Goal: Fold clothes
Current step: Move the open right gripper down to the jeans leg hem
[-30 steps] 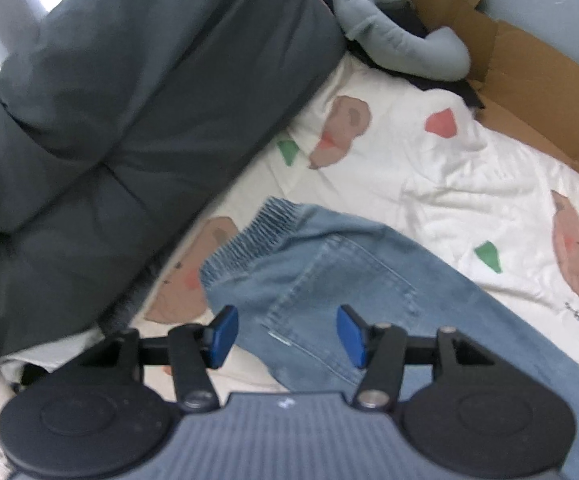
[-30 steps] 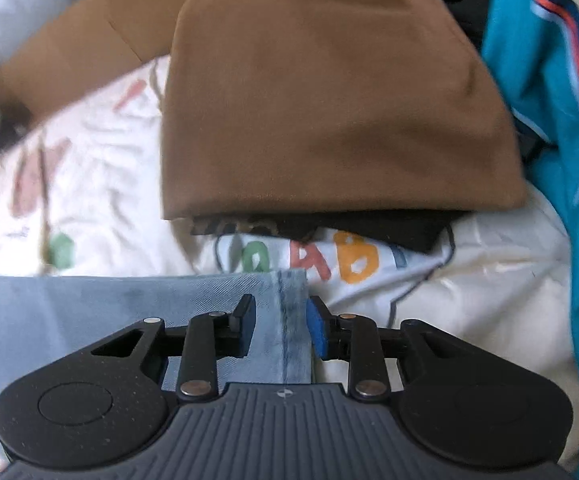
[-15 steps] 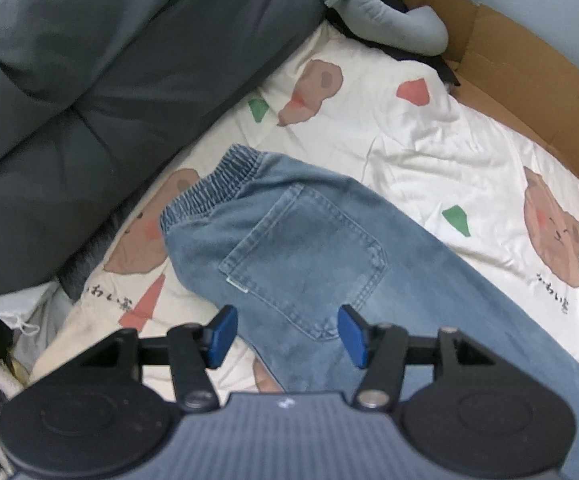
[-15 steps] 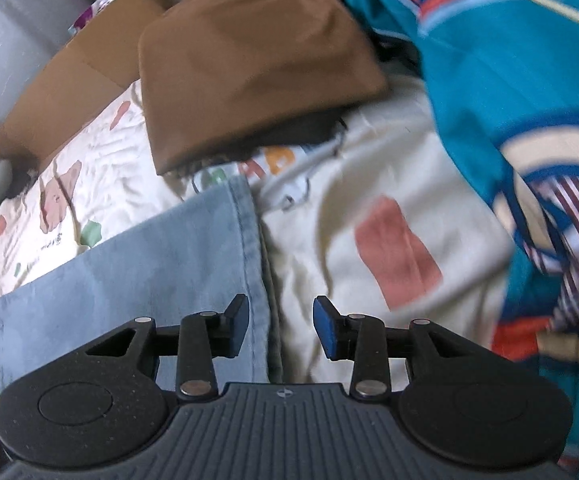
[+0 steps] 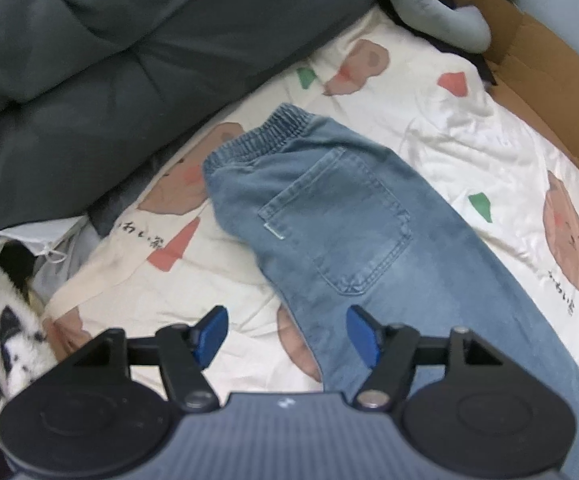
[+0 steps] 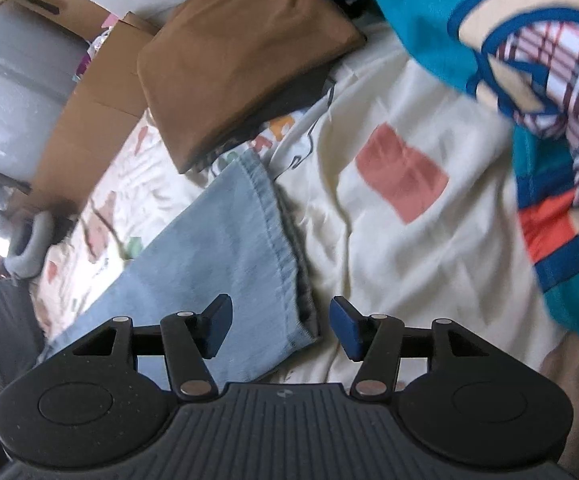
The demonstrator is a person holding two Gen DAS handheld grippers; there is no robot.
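Underneath everything lies a cream bedsheet (image 5: pixel 465 152) printed with brown bears, green shapes and red patches, filling most of both views. Along its far left side in the left wrist view runs a bulky dark grey duvet (image 5: pixel 121 52), bunched in thick folds against the sheet's edge. A flattened cardboard box (image 5: pixel 549 68) lines the far right side, and a pale grey-blue tube-shaped cushion (image 5: pixel 433 12) curls at the far end between the two.

Light blue jeans (image 5: pixel 329 208) lie flat across the sheet, back pocket up, with the elastic waistband toward the far left and the leg running near and right. In the right wrist view the hem end of the leg (image 6: pixel 249 240) lies on the sheet, just beside a folded brown garment (image 6: pixel 233 52) that sits on top of something dark, possibly another folded piece, though only its edge shows. A teal jersey (image 6: pixel 529 80) with striped trim is heaped to the right.

The left gripper (image 5: pixel 287 334) hovers over the jeans' near edge, its blue pads spreading apart, clear of the denim. The right gripper (image 6: pixel 279 326) is poised over the hem corner, its jaws also spreading, with the cloth below the gap and neither pad pressing it.
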